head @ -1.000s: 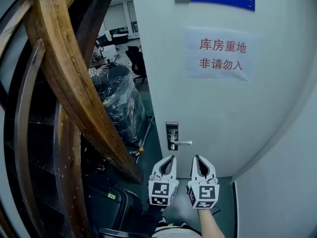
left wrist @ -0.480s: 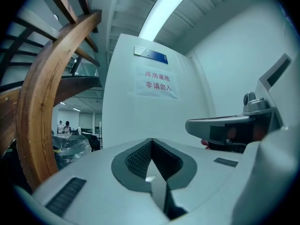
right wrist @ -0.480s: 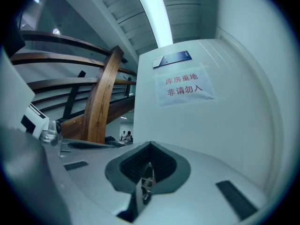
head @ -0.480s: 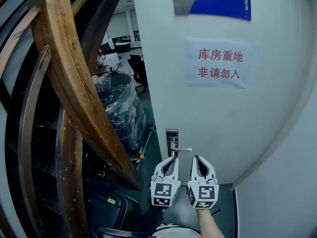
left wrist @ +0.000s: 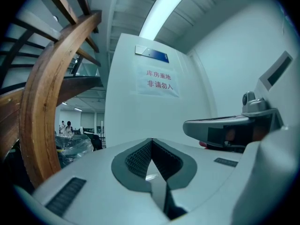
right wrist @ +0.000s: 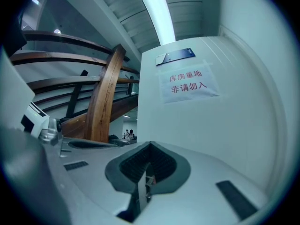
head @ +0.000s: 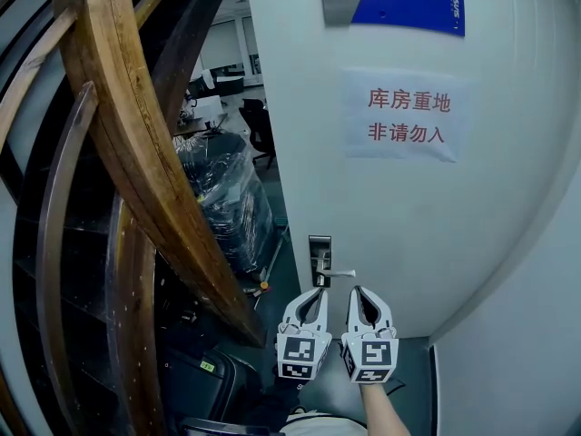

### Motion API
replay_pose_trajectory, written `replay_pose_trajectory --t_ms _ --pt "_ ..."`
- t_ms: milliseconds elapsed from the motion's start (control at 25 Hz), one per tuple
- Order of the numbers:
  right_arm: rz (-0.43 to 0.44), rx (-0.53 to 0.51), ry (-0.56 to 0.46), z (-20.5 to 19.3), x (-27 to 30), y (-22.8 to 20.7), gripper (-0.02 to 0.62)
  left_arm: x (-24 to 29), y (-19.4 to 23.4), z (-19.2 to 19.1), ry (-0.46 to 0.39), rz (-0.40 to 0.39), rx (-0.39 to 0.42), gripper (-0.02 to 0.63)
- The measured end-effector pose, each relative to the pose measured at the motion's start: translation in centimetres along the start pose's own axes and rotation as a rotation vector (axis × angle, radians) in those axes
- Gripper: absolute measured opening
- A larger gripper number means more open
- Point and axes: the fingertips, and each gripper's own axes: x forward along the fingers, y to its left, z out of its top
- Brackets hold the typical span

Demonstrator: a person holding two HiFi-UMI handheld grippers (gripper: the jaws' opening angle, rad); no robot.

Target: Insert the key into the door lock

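Observation:
The lock plate [head: 320, 254] with its lever handle [head: 338, 273] sits on the left edge of the white door [head: 408, 198]. Both grippers point level at the door, side by side just below the handle, without touching it. My left gripper [head: 315, 291] has its tips together [left wrist: 151, 140] and I see nothing held in it. My right gripper [head: 356, 291] is shut [right wrist: 150, 144] on a thin silvery strip, the key [right wrist: 142, 187], which stands on edge between the pads. The key is hidden in the head view.
A paper notice [head: 406, 116] and a blue and silver sign [head: 392, 1] hang on the door. Curved wooden beams [head: 127, 153] rise at the left, with plastic-wrapped goods [head: 227, 189] behind them. A dark case [head: 195, 375] lies below. A white wall [head: 517, 352] closes the right.
The head view has tipped up slightly, so more of the door's top sign shows. Both grippers stay where they were under the handle.

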Motion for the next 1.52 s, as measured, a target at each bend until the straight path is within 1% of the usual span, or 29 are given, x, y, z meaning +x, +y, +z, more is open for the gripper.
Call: replay_pose_trajectory --t_ms 280,880,1520 --pt "0.010 0.006 0.008 -0.5 0.0 0.5 0.005 -0.7 1.4 -0.5 0.009 0.034 -0.007 0.003" --pt "0.020 -0.021 0.018 -0.9 0.6 1.1 0.005 -0.9 2.5 -1.0 0.016 0.043 -0.008 0.003" --pt "0.020 -0.018 0.019 -0.9 1.6 1.0 0.005 -0.5 3.9 -1.0 0.014 0.059 -0.008 0.003"
